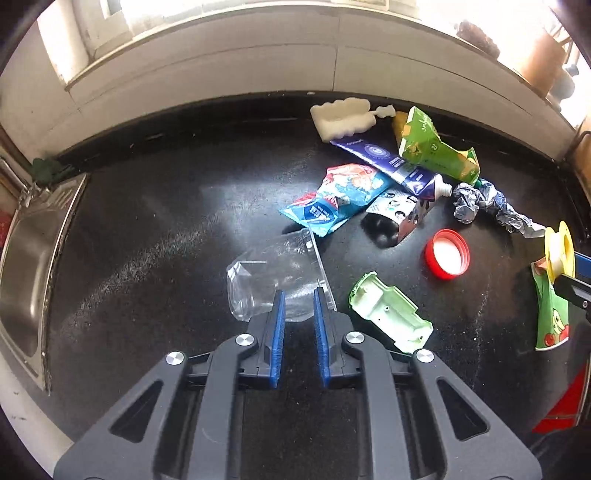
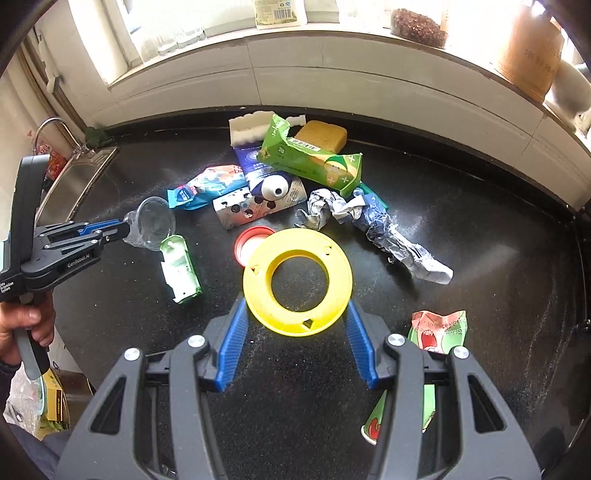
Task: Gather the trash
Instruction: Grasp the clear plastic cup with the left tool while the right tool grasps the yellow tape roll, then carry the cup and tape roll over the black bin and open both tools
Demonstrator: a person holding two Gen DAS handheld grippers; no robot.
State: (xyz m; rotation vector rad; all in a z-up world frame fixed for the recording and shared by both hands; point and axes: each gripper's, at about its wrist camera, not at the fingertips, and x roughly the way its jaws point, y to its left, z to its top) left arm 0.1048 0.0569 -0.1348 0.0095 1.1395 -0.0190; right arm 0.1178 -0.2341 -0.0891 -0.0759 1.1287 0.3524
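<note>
Trash lies scattered on a black counter [image 1: 147, 240]. My left gripper [image 1: 299, 295] is shut on a clear plastic cup [image 1: 273, 277], also seen in the right wrist view [image 2: 151, 225]. My right gripper [image 2: 295, 306] is shut on a yellow tape spool [image 2: 297, 280], which shows at the right edge of the left wrist view [image 1: 559, 251]. Nearby lie a pale green plastic shell [image 1: 391, 314], a red lid [image 1: 447, 253], a blue snack wrapper [image 1: 340, 199], a toothpaste tube [image 1: 399, 166], a green carton [image 1: 436, 147] and crumpled paper [image 1: 487, 206].
A steel sink [image 1: 33, 266] is set in the counter at the left. A white foam block [image 1: 340, 118] and a yellow sponge [image 2: 321, 136] lie by the back wall. A crushed green and red paper cup [image 2: 432, 332] lies under my right gripper. Jars stand on the windowsill [image 2: 417, 22].
</note>
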